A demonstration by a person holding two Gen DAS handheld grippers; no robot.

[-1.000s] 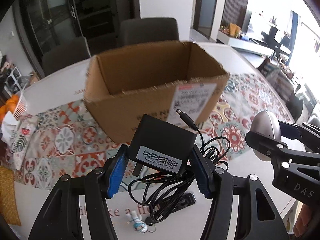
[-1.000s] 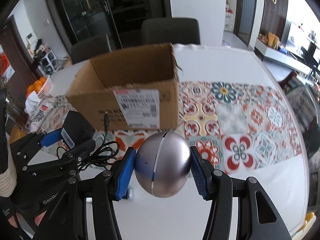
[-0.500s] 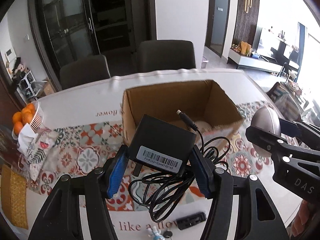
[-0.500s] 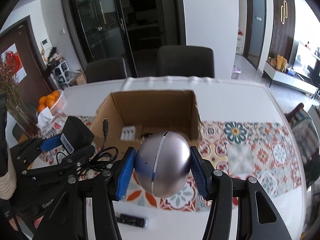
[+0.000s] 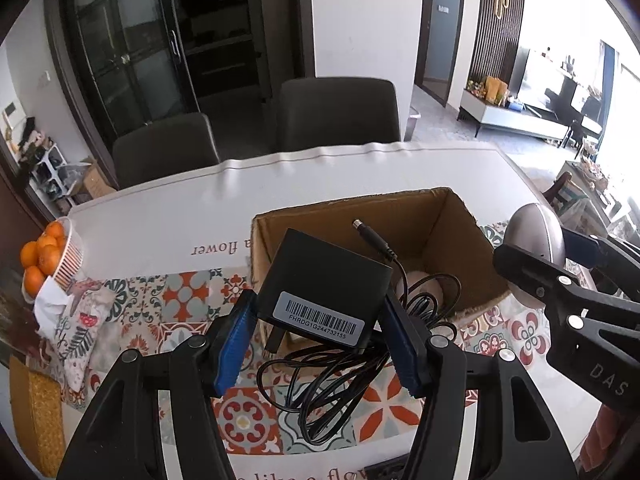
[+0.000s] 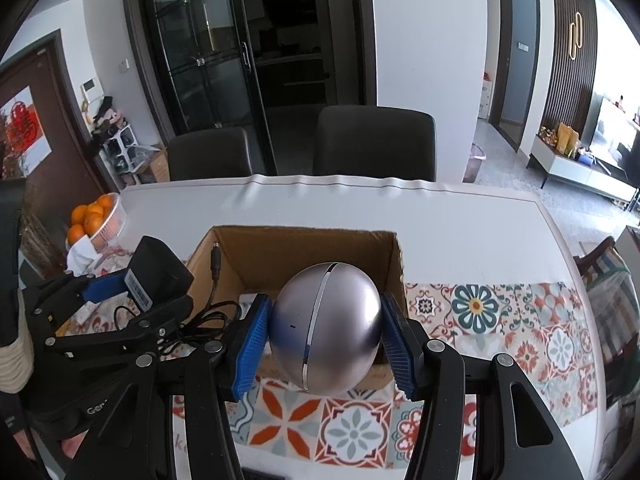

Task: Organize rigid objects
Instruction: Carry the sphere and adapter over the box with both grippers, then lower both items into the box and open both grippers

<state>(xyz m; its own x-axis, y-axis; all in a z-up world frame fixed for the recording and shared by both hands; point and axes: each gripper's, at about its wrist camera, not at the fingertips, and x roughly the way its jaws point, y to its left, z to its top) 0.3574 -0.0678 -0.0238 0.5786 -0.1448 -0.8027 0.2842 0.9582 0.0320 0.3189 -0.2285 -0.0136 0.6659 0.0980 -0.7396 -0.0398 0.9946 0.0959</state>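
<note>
My left gripper (image 5: pixel 320 344) is shut on a black power adapter (image 5: pixel 324 284) with a barcode label; its black cable (image 5: pixel 340 376) hangs in loops below. It hovers above the near left rim of an open cardboard box (image 5: pixel 452 220). My right gripper (image 6: pixel 324 344) is shut on a silver egg-shaped device (image 6: pixel 324 328), held above the near rim of the same box (image 6: pixel 304 244). The adapter also shows at the left of the right wrist view (image 6: pixel 160 272). The egg shows at the right of the left wrist view (image 5: pixel 536 228). A pale object lies inside the box.
The box stands on a patterned tile runner (image 6: pixel 500 320) on a white table (image 5: pixel 160 216). A bowl of oranges (image 5: pixel 44 256) and a floral pouch (image 5: pixel 76 328) sit at the left. Two dark chairs (image 6: pixel 372 140) stand behind the table. A small black item lies at the near edge.
Both grippers have risen and tilted down with their loads, so the box now appears lower and its inside is visible. Both grips are unchanged.
</note>
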